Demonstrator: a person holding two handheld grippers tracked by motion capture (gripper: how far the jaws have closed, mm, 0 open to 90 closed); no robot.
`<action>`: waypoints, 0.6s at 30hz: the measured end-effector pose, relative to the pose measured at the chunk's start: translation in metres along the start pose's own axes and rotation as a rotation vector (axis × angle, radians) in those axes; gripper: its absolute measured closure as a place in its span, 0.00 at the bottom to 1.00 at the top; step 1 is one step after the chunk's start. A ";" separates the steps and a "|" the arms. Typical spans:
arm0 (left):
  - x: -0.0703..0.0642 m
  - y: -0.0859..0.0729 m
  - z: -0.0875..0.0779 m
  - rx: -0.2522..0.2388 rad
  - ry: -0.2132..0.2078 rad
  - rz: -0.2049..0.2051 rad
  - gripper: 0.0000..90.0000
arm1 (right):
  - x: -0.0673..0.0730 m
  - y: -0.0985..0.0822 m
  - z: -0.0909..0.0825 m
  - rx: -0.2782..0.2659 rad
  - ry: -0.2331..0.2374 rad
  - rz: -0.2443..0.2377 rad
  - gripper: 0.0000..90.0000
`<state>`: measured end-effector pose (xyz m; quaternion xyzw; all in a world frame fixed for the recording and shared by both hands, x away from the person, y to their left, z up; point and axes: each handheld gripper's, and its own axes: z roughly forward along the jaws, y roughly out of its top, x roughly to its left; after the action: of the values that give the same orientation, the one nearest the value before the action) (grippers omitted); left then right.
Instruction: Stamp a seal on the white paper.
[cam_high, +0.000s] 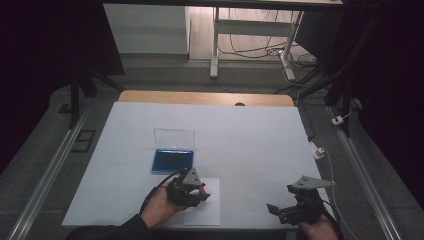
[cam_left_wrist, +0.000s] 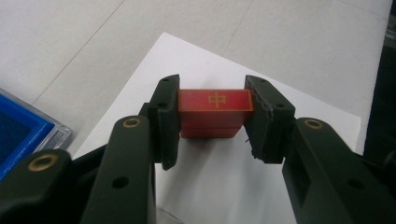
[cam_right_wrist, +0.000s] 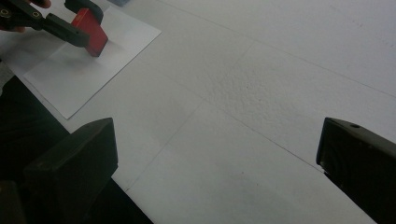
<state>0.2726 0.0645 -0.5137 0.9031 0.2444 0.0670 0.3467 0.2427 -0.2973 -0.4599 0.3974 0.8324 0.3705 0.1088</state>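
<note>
Black jaws of the left gripper (cam_left_wrist: 212, 116) pinched a red stamp block (cam_left_wrist: 215, 113) over the sheet of paper (cam_left_wrist: 224, 182), near the open blue ink pad (cam_high: 172, 160). Whether it had printed yet could not be told. Off to the side, the right gripper (cam_right_wrist: 217, 154) stood spread and empty

From my remote station I see a dim room with a grey floor (cam_high: 165, 75). The bench (cam_high: 260, 135) wears a white cover, its wooden far edge (cam_high: 205, 97) bare. Beyond stands a white table frame (cam_high: 250, 30) with cables (cam_high: 260, 50) tangled beneath. Dark curtains (cam_high: 35, 60) flank both sides, and metal rails (cam_high: 45, 175) run along the floor.
</note>
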 end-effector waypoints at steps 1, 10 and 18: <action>-0.001 0.000 0.000 -0.001 0.003 0.000 0.65 | 0.000 0.000 0.000 0.000 0.000 0.000 0.00; -0.007 0.000 0.000 0.010 0.044 -0.005 0.65 | 0.000 0.000 0.000 0.003 -0.001 -0.003 0.00; -0.002 0.000 0.001 0.007 0.015 -0.030 0.65 | 0.001 0.000 0.001 0.007 -0.003 -0.008 0.00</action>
<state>0.2707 0.0634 -0.5143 0.9000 0.2609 0.0678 0.3426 0.2427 -0.2965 -0.4600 0.3950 0.8352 0.3665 0.1101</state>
